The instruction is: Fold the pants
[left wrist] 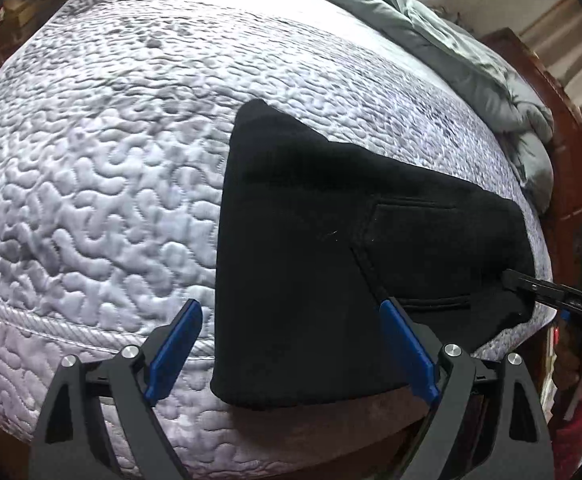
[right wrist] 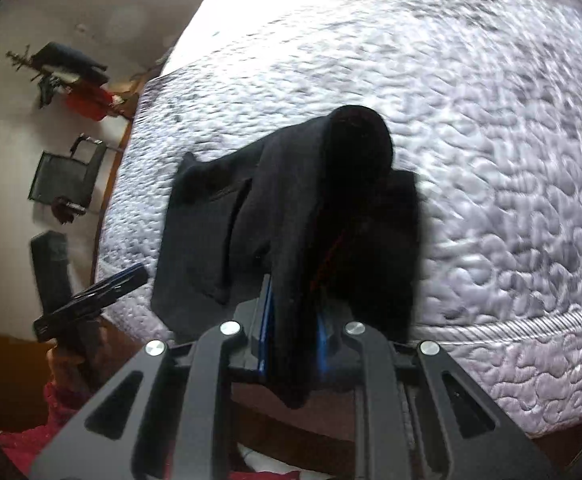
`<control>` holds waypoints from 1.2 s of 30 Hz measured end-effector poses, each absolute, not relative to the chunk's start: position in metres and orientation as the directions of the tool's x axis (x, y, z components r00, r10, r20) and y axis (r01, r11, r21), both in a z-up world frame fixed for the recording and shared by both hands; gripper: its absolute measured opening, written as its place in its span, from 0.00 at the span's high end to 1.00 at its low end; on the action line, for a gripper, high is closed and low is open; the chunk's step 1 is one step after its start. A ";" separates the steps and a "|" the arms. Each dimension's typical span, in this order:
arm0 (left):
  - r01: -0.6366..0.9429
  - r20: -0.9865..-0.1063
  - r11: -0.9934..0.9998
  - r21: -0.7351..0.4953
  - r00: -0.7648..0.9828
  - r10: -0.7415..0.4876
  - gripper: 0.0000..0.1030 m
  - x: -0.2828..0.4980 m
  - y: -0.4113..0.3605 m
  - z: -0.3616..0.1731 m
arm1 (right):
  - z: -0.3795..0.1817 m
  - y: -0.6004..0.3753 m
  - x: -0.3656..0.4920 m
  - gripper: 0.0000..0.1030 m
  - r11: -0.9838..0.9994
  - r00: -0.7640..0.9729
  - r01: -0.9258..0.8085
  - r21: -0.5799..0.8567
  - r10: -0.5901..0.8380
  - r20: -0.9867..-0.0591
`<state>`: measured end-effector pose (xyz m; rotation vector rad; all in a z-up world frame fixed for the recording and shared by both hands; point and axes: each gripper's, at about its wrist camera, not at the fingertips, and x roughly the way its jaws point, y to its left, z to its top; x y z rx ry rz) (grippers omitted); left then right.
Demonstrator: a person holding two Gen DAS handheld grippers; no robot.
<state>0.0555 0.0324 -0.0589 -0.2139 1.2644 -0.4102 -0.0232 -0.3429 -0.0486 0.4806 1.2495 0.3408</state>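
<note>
Black pants (left wrist: pixel 331 240) lie partly folded on a quilted white mattress (left wrist: pixel 91 180), near its front edge. My left gripper (left wrist: pixel 291 340) is open with blue pads, hovering over the pants' near hem, not holding anything. My right gripper (right wrist: pixel 291 320) is shut on a bunched fold of the black pants (right wrist: pixel 331 200) and lifts it above the mattress (right wrist: pixel 491 160). The right gripper also shows at the right edge of the left wrist view (left wrist: pixel 547 292), at the pants' edge. The left gripper shows at the left in the right wrist view (right wrist: pixel 103 292).
A grey duvet (left wrist: pixel 471 60) is heaped at the mattress's far right edge. A wooden bed frame (left wrist: pixel 571 160) borders it. A dark chair (right wrist: pixel 67 176) and hung clothes (right wrist: pixel 83 96) stand by the wall at left.
</note>
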 end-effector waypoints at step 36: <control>0.231 -0.916 0.941 -0.246 0.264 -0.304 0.07 0.088 -0.013 -0.071 | -0.079 -0.374 0.044 0.75 0.810 0.300 0.115 0.575 0.523 -0.798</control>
